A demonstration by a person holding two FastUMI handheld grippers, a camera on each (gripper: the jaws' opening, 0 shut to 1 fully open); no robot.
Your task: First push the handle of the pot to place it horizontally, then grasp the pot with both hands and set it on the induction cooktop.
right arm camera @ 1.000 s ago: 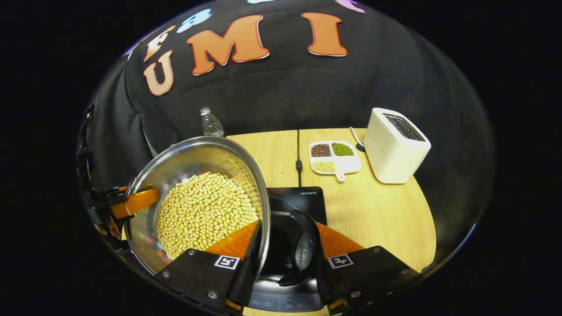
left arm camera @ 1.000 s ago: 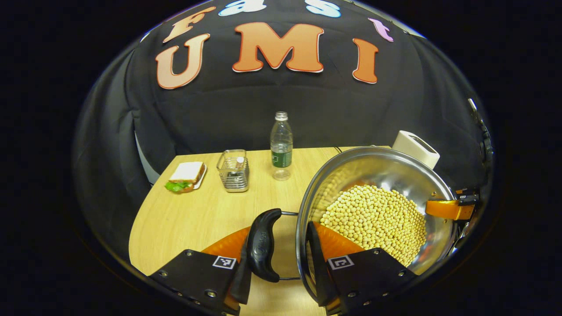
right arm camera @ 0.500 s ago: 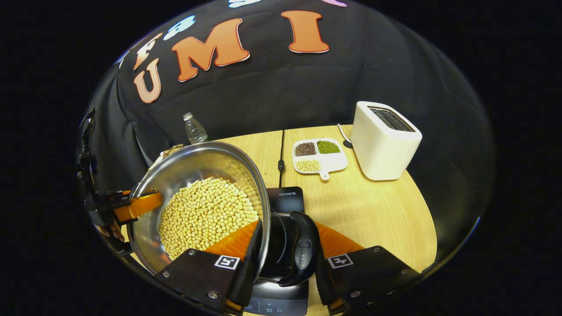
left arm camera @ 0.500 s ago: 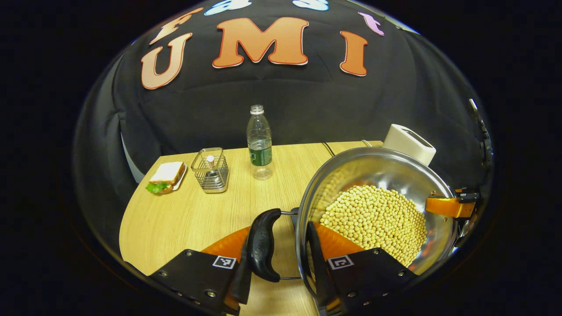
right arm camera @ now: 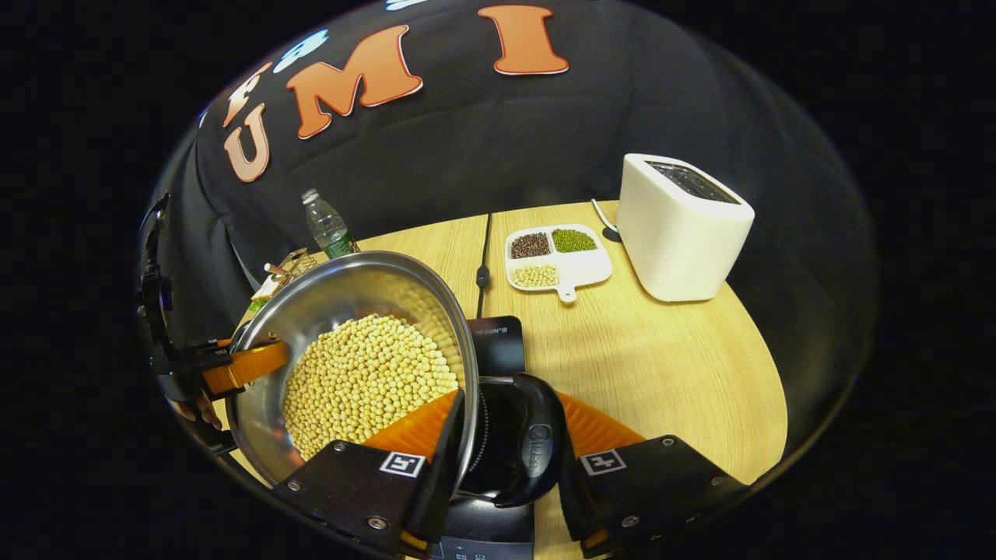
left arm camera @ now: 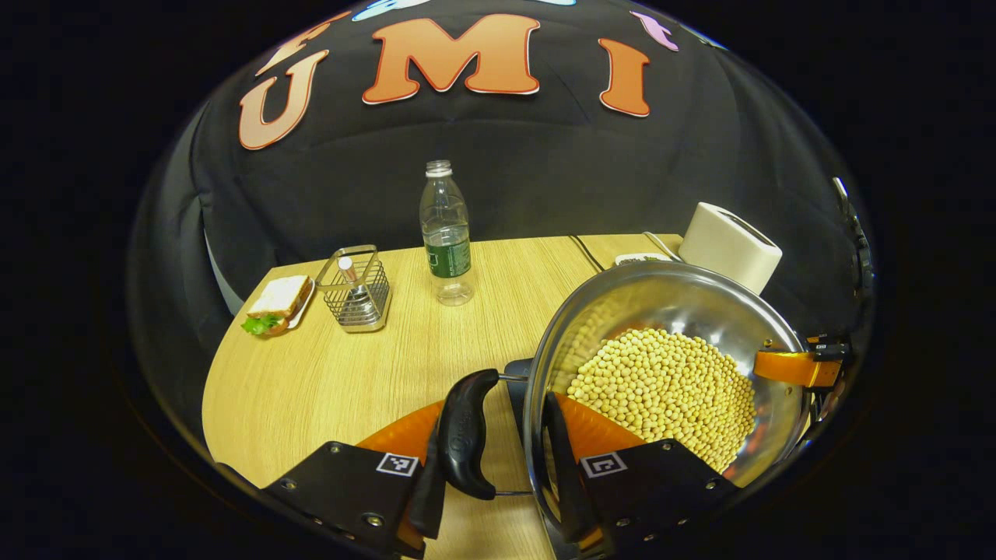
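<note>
the left gripper (left arm camera: 498,459) and the right gripper (right arm camera: 498,459) each have both fingers closed on something, facing each other.

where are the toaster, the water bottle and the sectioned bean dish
toaster (right arm camera: 685,233), right gripper view, front wall.
water bottle (left arm camera: 445,233), left gripper view, body.
sectioned bean dish (right arm camera: 585,267), right gripper view, bare white corner.

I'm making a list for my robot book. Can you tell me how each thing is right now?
pot: held up, full of beans
left gripper: shut on pot
right gripper: shut on pot
induction cooktop: bare, under the pot
bottle: upright, capped
toaster: slots empty
</note>
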